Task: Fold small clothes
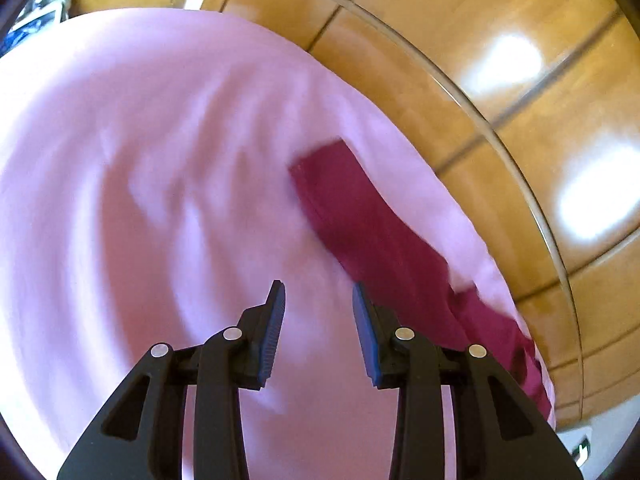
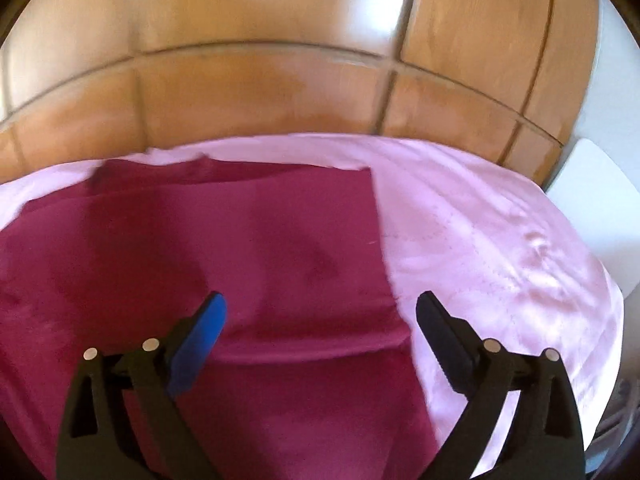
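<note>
Home bedroom – pink bedsheet [image 2: 480, 240], terracotta floor tiles [image 2: 260, 92]

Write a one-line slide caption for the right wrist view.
Open right gripper above a maroon garment lying on a pink sheet, tiled floor beyond.

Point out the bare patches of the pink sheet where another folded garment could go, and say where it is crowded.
Most of the pink satin sheet is bare to the left of the dark red folded garment in the left wrist view. A second bare patch lies between the garment and the white board. The crowded strip is where the garment sits, along the sheet's edge beside the brown tiled floor.
</note>
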